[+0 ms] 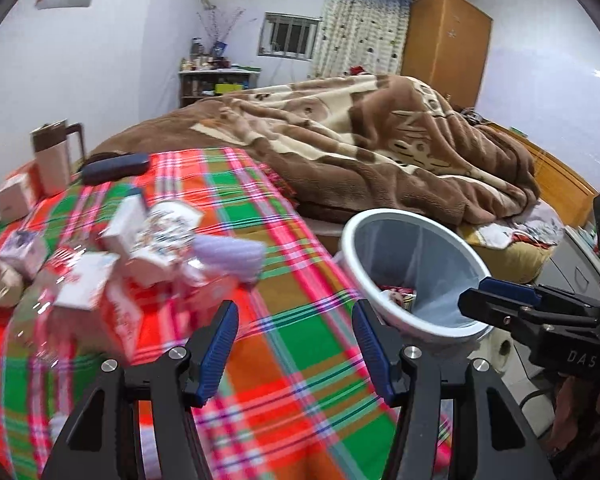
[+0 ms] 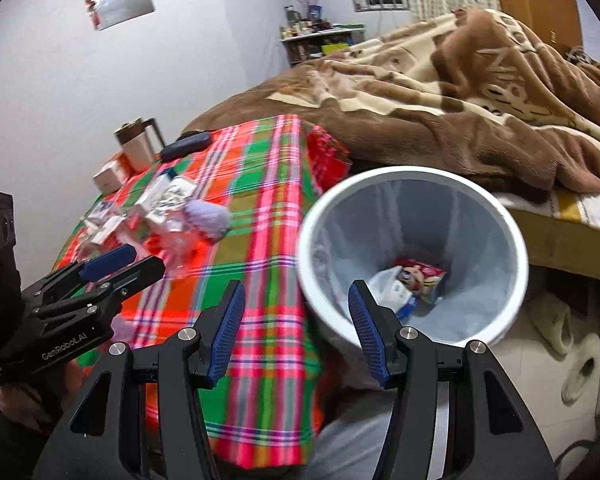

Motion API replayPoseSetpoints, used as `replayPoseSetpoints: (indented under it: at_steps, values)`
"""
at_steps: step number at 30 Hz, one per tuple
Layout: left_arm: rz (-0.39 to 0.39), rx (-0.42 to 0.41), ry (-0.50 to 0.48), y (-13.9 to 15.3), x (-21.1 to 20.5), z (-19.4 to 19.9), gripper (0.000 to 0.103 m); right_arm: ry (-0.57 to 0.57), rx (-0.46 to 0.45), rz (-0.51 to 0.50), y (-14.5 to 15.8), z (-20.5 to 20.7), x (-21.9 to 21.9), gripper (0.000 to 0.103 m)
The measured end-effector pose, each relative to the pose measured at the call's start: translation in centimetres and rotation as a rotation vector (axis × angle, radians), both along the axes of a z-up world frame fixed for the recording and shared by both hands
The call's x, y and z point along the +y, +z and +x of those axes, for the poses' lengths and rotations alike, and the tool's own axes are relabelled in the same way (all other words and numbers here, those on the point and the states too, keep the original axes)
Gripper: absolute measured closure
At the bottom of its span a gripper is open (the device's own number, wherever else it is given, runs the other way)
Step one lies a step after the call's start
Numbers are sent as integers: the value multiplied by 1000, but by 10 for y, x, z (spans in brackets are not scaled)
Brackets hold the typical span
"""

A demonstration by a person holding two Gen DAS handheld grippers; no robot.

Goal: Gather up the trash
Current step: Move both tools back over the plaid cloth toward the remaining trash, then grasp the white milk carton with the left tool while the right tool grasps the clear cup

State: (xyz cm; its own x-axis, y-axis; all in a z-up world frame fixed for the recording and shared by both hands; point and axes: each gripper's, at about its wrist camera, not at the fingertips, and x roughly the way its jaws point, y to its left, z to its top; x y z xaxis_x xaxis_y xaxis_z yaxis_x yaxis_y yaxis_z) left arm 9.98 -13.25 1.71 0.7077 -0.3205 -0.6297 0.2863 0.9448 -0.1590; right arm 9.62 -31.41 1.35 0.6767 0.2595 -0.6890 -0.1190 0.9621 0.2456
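While both grippers are held above the plaid tablecloth, nothing is gripped; the left gripper is seen with jaws moderately wide and empty, and the right gripper likewise; the trash pile of small cartons and crumpled wrappers is found ahead and to the left of the left gripper, well apart from its fingertips, and its pieces are too blurred to be counted or their axes told; one purple knitted item lies at the pile's right edge; one white waste bin is seen just ahead of the right gripper, tilted with its mouth toward the camera, a few wrappers at its bottom; one brown-lidded mug and one dark case stand farther back.
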Motion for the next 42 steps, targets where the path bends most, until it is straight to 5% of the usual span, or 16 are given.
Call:
replayPoseSetpoints:
  at_steps: [24,42]
  values:
    - [40,-12,255,-7,101,-40,44,235,-14,-32,1,8,91,47]
    - [41,21,314,-15,128,-11,44,257,20,-24,-6,27,106,47]
